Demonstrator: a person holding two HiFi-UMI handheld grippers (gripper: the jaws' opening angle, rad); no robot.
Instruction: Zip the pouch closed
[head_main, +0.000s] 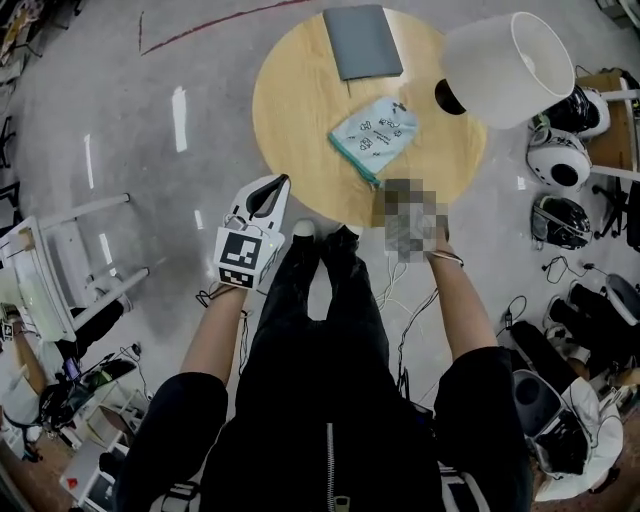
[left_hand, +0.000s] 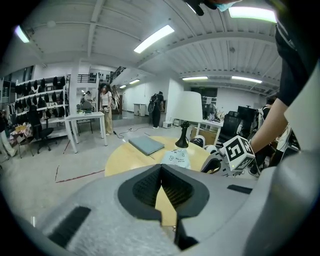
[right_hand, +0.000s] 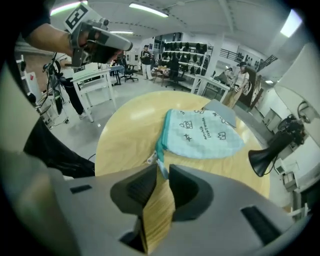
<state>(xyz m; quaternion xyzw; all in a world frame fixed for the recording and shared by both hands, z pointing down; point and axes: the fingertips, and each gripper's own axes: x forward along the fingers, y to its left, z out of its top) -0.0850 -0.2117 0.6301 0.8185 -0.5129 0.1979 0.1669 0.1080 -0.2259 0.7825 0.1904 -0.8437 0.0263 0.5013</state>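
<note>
Two jaws of the right gripper (right_hand: 160, 171) stand apart at lower centre, with the soft pale-teal printed fabric pouch (right_hand: 202, 132) just beyond their tips on the round wooden table (right_hand: 125, 130). The left gripper (left_hand: 161, 169) is closed and empty.

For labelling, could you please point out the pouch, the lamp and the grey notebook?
pouch (head_main: 374, 135): head view, printed fabric middle.
lamp (head_main: 505, 68): head view, white shade.
grey notebook (head_main: 362, 42): head view, cover centre.

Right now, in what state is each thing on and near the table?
pouch, lying flat on the table, zipper pull at the corner toward the person
laptop, closed, lying flat
lamp, upright
left gripper, jaws shut, empty
right gripper, jaws open at the pouch's zipper end
</note>
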